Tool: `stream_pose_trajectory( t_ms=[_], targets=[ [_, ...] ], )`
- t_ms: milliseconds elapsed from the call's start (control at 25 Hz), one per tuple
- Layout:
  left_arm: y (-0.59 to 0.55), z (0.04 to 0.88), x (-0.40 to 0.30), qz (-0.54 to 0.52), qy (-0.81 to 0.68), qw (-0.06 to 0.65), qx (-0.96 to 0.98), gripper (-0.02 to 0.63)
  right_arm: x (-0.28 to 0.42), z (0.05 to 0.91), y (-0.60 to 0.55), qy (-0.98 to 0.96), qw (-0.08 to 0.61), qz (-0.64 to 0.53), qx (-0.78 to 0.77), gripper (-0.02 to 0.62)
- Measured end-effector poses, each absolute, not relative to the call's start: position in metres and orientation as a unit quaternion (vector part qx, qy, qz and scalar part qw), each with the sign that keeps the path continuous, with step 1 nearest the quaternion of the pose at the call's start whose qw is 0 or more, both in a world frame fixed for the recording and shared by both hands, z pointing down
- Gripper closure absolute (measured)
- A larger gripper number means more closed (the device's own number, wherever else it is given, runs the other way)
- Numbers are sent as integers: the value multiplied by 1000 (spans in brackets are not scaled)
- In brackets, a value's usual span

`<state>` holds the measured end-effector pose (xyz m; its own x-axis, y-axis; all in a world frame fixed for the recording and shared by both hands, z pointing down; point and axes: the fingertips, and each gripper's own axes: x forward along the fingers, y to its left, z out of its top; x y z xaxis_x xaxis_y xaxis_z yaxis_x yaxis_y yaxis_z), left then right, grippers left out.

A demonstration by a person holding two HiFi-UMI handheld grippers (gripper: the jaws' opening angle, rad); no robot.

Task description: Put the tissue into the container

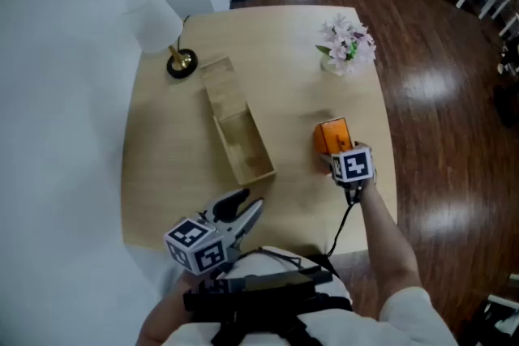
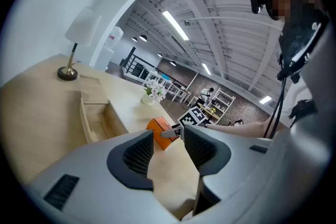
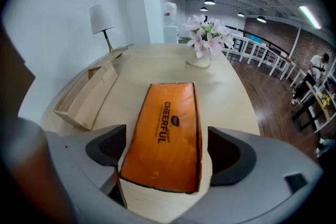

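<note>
An orange tissue pack (image 1: 331,135) lies flat on the wooden table, right of centre. My right gripper (image 1: 331,153) straddles its near end; in the right gripper view the tissue pack (image 3: 168,128) fills the space between the jaws of the right gripper (image 3: 167,150), which stand wide. The pack rests on the table. The container, a long open wooden box (image 1: 220,134), lies to the pack's left, with the same box (image 3: 84,97) empty at the left of that view. My left gripper (image 1: 247,205) hovers at the table's front edge, open and empty, pointing towards the box (image 2: 94,118) and pack (image 2: 157,126).
A table lamp (image 1: 158,22) stands at the back left corner beside the box's far end. A vase of pale flowers (image 1: 347,44) sits at the back right. Dark wooden floor runs along the table's right edge (image 1: 388,142). A white wall is on the left.
</note>
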<state>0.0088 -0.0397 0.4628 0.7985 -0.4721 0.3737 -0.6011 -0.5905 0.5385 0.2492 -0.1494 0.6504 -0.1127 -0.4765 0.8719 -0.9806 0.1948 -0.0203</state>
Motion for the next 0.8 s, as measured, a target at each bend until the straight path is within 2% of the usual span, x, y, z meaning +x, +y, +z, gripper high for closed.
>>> stream_pose_trajectory(
  t_ms=[280,480,800],
  targets=[
    [-40,467,6,95,-296,345,886,430,252,667,-142,-657,348,349,570,133],
    [-43,464,-7,87,-306,344,883,431,253,644,-145,-656,356,321,584,162],
    [-47,450,-44,62,-330,329,882,431,208,566,-160,-698,292,279,591,164]
  ],
)
